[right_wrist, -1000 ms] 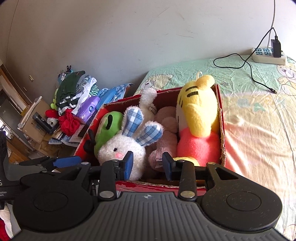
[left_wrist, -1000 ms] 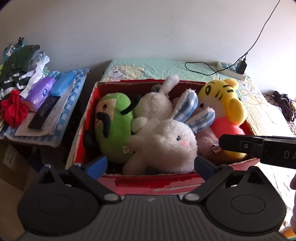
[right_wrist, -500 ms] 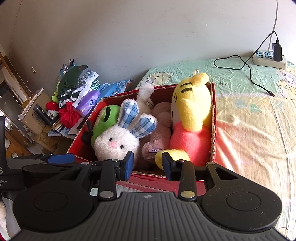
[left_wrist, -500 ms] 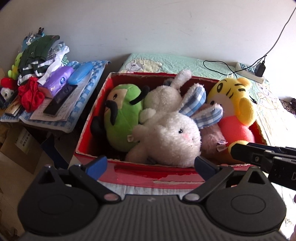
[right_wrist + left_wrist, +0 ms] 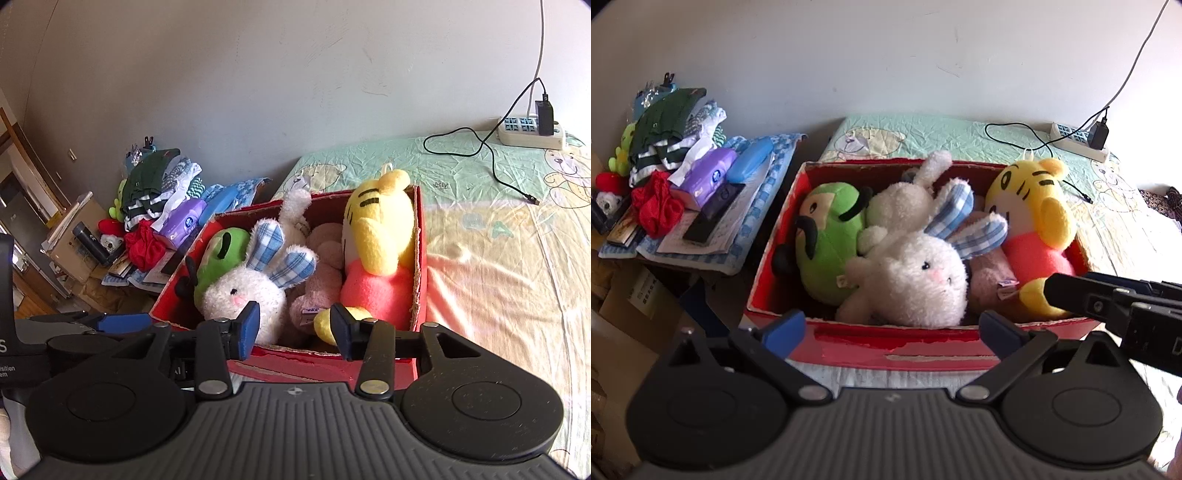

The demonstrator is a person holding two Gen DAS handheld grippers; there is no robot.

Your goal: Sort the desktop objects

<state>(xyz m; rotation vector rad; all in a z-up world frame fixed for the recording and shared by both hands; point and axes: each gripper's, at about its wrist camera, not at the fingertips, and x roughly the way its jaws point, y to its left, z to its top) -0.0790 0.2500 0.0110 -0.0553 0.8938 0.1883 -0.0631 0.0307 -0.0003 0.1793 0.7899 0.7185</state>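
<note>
A red cardboard box (image 5: 886, 350) (image 5: 419, 236) on the bed holds a green plush (image 5: 827, 243) (image 5: 218, 254), a white rabbit with checked ears (image 5: 916, 280) (image 5: 243, 291), a pink plush (image 5: 990, 280) (image 5: 317, 284) and a yellow tiger plush (image 5: 1030, 206) (image 5: 376, 236). My left gripper (image 5: 892, 330) hangs open just in front of the box's near wall, empty. My right gripper (image 5: 293, 328) stands partly open over the near wall with nothing between its fingers; its side shows at the right (image 5: 1115, 306) of the left wrist view.
A side table (image 5: 713, 229) left of the box carries a purple tissue pack (image 5: 705, 177), a blue case (image 5: 750, 162), a black remote (image 5: 713, 214), red cloth (image 5: 657, 206) and piled clothes. A power strip (image 5: 528, 131) with a black cable (image 5: 491, 162) lies on the bed sheet (image 5: 498, 258).
Both grippers have pulled back from the box, so it looks smaller and further away. The toys have not moved. The finger gaps look unchanged.
</note>
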